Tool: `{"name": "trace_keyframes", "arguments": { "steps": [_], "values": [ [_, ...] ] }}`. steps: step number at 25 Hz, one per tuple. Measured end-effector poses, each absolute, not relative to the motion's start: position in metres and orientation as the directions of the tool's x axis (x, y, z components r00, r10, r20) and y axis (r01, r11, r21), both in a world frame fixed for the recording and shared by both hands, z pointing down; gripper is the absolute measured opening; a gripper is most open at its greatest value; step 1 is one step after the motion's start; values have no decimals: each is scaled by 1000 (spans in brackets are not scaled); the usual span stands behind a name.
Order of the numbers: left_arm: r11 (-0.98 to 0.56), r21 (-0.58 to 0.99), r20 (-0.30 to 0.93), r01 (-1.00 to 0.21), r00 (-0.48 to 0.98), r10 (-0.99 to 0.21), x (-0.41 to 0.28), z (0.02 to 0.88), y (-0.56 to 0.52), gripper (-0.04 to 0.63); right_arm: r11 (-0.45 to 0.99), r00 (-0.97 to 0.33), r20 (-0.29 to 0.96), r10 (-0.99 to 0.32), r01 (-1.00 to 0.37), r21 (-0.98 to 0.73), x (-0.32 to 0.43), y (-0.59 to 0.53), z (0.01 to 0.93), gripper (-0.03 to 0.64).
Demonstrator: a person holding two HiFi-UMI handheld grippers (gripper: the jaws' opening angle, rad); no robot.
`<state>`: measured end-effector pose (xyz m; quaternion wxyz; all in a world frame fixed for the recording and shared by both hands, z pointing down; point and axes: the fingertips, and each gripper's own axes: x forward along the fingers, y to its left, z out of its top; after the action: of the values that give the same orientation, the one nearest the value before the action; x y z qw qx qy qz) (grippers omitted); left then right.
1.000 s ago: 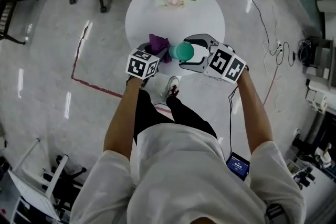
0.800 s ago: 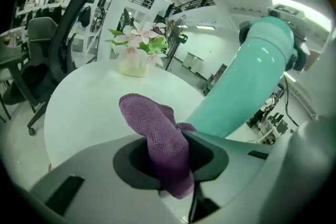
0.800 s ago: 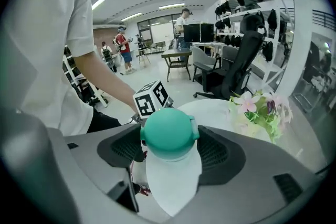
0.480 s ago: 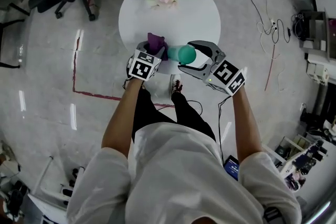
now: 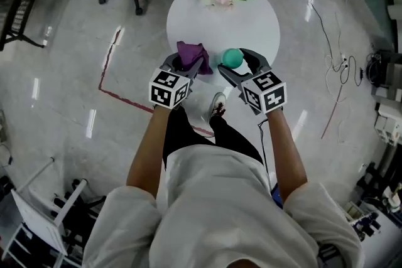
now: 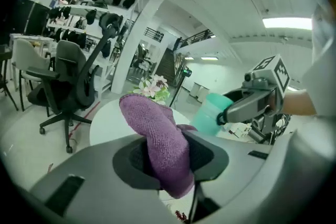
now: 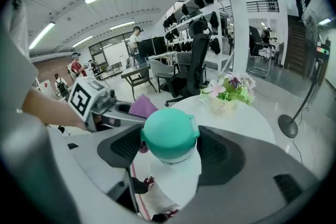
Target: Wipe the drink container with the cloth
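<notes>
Head view | left tongs (image 5: 187,64) pinch purple cloth (image 5: 190,51) | right tongs (image 5: 237,64) clamp teal-lidded drink container (image 5: 231,57) | apart, wiping pending

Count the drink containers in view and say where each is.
1. The teal-capped drink container is clamped between the right gripper's jaws, over the near side of the round white table. No other shows, though the distant shelves are too small to check.

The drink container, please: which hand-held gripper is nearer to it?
Right. The right hand-held gripper clasps the drink container; the left hand-held gripper, holding the purple cloth, is apart on its left.
</notes>
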<state>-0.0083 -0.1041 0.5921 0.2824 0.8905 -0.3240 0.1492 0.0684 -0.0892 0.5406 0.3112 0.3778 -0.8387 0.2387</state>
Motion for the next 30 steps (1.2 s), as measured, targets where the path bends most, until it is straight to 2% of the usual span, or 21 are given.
{"name": "trace_keyframes", "arguments": {
  "steps": [3,5,10,15,20,23,27,30],
  "values": [
    [-590,402,421,-700,713,-560,-10,573,-85,137,595,-576,663,-479,-768,-238,61,-85,535,353],
    [-564,394,418,-725,688,-593,-7,566,-72,137,642,-650,624,-435,-709,-291,56,-77,526,415],
    [-505,376,400,-777,627,-668,-3,553,-56,137,879,-719,635,-282,-459,-130,62,-65,512,439],
    [-439,402,368,-803,581,-726,-5,545,-53,137,982,-703,692,-163,-180,49,66,-75,506,435],
    [-419,450,323,-788,582,-746,12,540,-61,137,997,-655,756,-6,57,57,51,-72,514,343],
    [-377,482,313,-791,557,-769,17,546,-67,135,997,-661,749,42,71,7,43,-66,517,287],
    [-283,579,276,-765,510,-815,12,555,-74,135,1000,-705,709,-12,-19,-2,43,-72,518,288],
    [-283,549,318,-787,510,-799,14,569,-79,135,994,-725,684,-77,-113,-8,42,-78,517,288]
  ]
}}
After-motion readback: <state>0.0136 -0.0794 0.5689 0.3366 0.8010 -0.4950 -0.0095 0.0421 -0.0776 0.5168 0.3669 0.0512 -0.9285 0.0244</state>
